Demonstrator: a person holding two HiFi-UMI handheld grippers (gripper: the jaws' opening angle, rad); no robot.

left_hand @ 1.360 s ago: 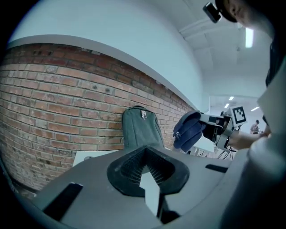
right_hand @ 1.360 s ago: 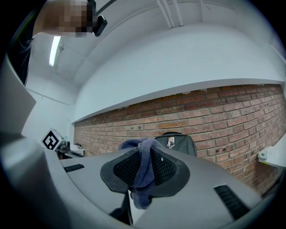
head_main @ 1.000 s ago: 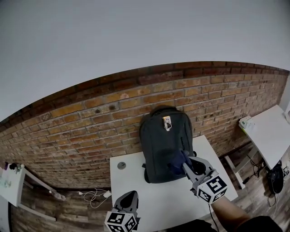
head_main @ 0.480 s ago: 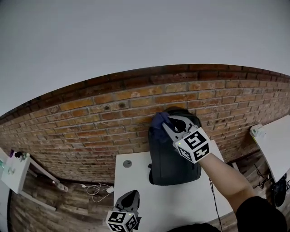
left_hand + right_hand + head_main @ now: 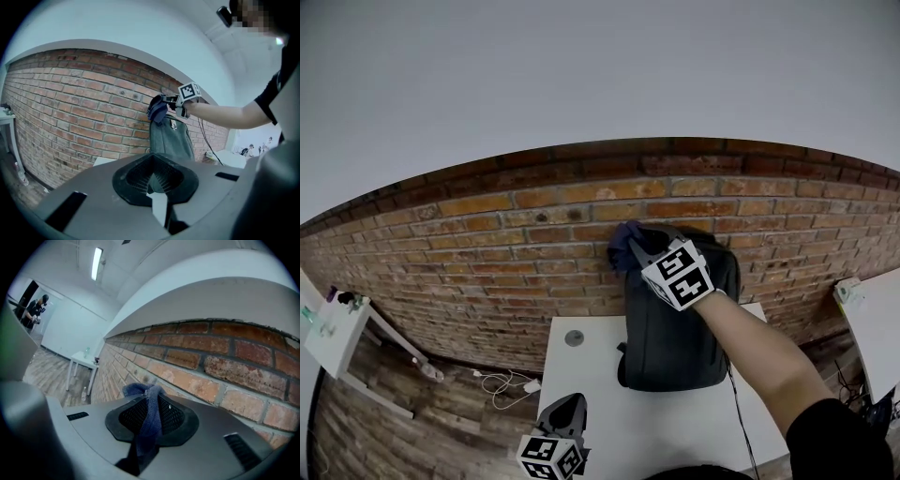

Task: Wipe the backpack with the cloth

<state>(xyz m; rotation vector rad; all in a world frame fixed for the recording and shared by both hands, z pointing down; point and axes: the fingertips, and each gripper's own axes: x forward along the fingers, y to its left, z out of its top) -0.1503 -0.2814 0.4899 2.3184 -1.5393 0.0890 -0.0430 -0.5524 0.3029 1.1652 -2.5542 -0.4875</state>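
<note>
A dark grey backpack [image 5: 673, 328] stands upright on the white table [image 5: 591, 394], leaning on the brick wall. My right gripper [image 5: 630, 246] is shut on a blue cloth [image 5: 623, 246] and holds it at the backpack's top left corner, close to the bricks. In the right gripper view the cloth [image 5: 149, 416] hangs pinched between the jaws, with the wall just ahead. My left gripper [image 5: 567, 412] hovers low over the table's front, its jaws shut with nothing in them. From the left gripper view, the backpack [image 5: 171, 138] and the cloth [image 5: 156, 108] are far ahead.
A round grey cable hole [image 5: 574, 338] sits in the table left of the backpack. A second white table [image 5: 872, 309] stands at the right, a small white side table [image 5: 333, 328] at the left. Cables [image 5: 502, 384] lie on the wooden floor.
My right gripper has carried the cloth from the backpack's lower right front up to its top left corner. The head view has shifted slightly. The left gripper has stayed put.
</note>
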